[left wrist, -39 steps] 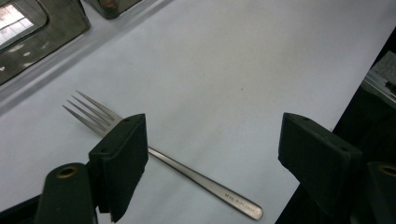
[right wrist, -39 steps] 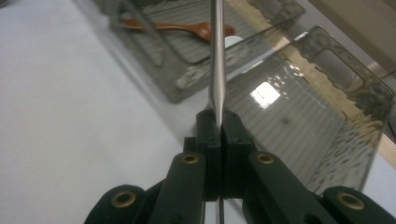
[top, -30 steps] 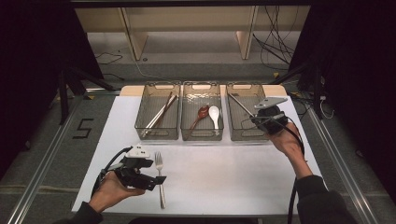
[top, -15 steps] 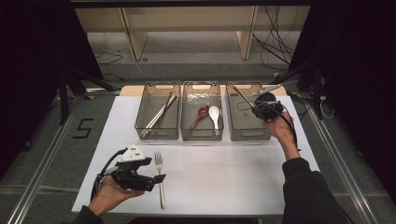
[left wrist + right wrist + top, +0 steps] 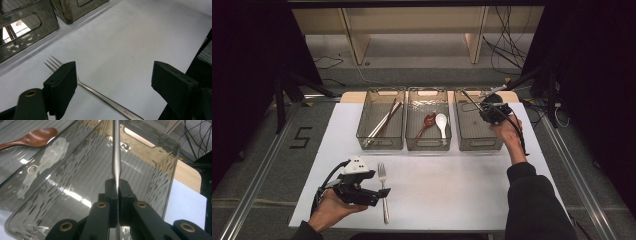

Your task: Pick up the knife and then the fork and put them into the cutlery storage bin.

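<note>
The jaws of the right gripper [image 5: 117, 191] are pressed together on a thin metal utensil [image 5: 116, 150]. Its shiny stem is seen running straight up from the jaws in the right gripper view, and its far end is cut off at the top, so what kind of utensil it is cannot be told. It is held over the right bin [image 5: 477, 142], the clear one at the right of three. In the high view the right gripper [image 5: 488, 111] is seen above that bin's far end, with the utensil [image 5: 469, 97] pointing up and to the left.

In the middle bin [image 5: 428, 144] a brown wooden spoon [image 5: 428, 121] and a white spoon [image 5: 441, 122] are laid side by side. Long sticks [image 5: 383, 121] are laid slantwise in the left bin [image 5: 381, 142].

The jaws of the left gripper [image 5: 115, 85] are held wide apart, low over the white surface [image 5: 130, 37]. A fork [image 5: 100, 96] is laid flat there, with nothing on top of it. Its tines are seen just behind one jaw, and its handle is passed between the two jaws without being touched. The left bin is near it, a little farther back.
</note>
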`<state>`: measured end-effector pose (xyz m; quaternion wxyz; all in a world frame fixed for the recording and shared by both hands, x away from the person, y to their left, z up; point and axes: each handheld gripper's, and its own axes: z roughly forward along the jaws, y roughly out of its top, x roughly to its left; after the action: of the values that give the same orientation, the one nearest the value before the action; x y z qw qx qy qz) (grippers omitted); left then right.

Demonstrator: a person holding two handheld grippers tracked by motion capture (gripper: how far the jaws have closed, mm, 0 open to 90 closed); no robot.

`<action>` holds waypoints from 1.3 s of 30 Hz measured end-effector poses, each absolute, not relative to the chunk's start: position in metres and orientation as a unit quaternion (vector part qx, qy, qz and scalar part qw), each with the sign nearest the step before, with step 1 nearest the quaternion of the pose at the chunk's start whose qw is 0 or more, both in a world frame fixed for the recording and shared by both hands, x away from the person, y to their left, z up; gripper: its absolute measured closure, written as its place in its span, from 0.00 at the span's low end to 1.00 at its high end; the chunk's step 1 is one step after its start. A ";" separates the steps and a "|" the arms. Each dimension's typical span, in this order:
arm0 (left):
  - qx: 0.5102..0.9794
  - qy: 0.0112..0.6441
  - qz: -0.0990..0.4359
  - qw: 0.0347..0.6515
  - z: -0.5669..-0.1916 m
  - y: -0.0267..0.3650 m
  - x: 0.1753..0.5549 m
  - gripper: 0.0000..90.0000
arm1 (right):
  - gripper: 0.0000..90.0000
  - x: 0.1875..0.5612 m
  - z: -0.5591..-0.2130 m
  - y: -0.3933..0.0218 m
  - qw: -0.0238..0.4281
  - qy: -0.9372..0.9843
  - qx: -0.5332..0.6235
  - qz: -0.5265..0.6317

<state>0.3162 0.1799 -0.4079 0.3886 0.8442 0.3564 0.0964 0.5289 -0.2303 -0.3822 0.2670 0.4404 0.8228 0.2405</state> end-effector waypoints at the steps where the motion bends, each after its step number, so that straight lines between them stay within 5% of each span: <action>1: 0.844 0.356 0.098 0.389 -0.408 0.180 0.316 0.22 | 0.98 0.530 -0.383 -0.230 0.266 0.823 0.441 0.238; 15: 0.847 0.352 0.096 0.387 -0.408 0.179 0.317 0.22 | 0.97 0.539 -0.393 -0.224 0.280 0.823 0.443 0.221; 18: 0.847 0.353 0.095 0.385 -0.408 0.179 0.317 0.22 | 0.78 0.539 -0.395 -0.222 0.285 0.819 0.445 0.224; 35: 0.847 0.405 0.089 0.332 -0.415 0.181 0.323 0.21 | 0.41 0.505 -0.368 -0.230 0.261 0.806 0.447 0.286; 39: 0.845 0.423 0.083 0.317 -0.418 0.182 0.325 0.21 | 0.39 0.482 -0.362 -0.230 0.253 0.801 0.441 0.317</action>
<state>0.3255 0.1817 -0.4182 0.3172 0.8447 0.4231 0.0830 0.4816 -0.2302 -0.3623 0.2525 0.4409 0.8009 0.3167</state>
